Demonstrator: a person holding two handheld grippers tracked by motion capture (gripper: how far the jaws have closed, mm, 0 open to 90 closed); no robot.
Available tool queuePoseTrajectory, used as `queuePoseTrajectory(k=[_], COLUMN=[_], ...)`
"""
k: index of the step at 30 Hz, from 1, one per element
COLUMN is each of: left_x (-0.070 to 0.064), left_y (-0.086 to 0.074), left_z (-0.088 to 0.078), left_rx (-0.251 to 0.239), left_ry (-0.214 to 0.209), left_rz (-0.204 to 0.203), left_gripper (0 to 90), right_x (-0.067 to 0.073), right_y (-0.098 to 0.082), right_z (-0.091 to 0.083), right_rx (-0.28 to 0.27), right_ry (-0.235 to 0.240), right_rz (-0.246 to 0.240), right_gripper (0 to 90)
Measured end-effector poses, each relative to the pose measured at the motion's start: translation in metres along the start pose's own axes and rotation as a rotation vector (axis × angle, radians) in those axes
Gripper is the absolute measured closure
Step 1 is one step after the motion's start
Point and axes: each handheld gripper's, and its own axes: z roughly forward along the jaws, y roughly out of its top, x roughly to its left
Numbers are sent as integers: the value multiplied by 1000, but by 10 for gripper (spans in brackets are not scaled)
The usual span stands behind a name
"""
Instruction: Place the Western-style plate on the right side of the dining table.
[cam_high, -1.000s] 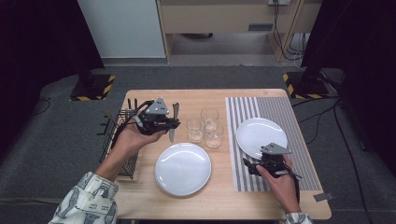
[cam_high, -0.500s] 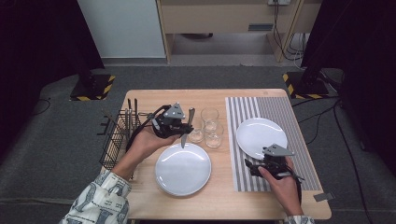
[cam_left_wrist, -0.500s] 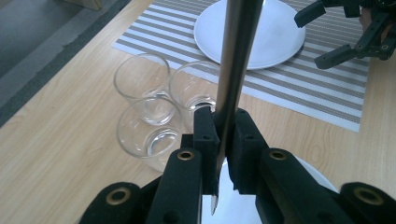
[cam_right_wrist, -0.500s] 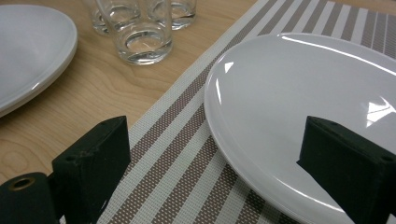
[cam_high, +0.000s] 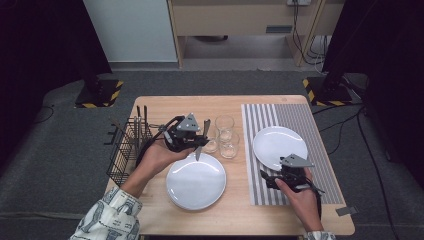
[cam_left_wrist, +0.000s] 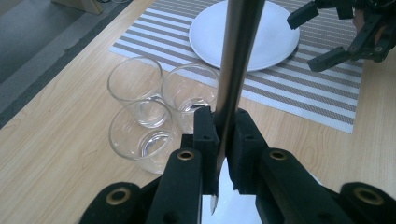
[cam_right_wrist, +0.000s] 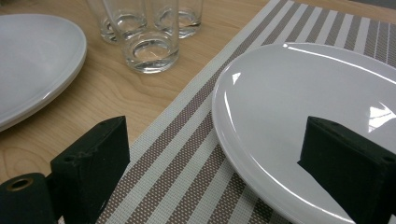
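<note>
Right gripper sat low at the near edge of the striped placemat, jaws spread wide, nothing between them; in the right gripper view they framed the near rim of the plate on the mat. White plate on bare wood lay near the table's front, left of the mat. Just beyond it, left gripper hung above the table, jaws pressed on a table knife, gripping it near the blade base; handle ran up and away, blade tip pointed down toward the near plate. Three clear glasses stood clustered just past the knife, touching or nearly so. Black wire cutlery rack stood at the table's left edge, a few utensils upright in it. Farther back, grey floor.
</note>
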Motion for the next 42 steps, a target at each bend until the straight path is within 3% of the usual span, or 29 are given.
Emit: queuePoseTrajectory(k=[16,20,29,36,42], left_x=[-2,-4,-3,-4,-4], left_y=[0,-1,2,7,8], left_z=[1,6,14,21,21], left_rx=[-9,14,2,-10,-12], left_ry=[3,4,-9,-19,-9], left_rz=[14,26,27,30,23], left_gripper=[824,824,824,824,824], right_x=[5,7,15,27,32], right_y=[4,5,14,34,54], right_z=[1,1,5,8,11], right_rx=[10,-5,-7,6,26], right_ry=[7,27,57,78,135], right_rz=[-34,-49,-86,-154,-199], right_gripper=[93,113,177,263,410])
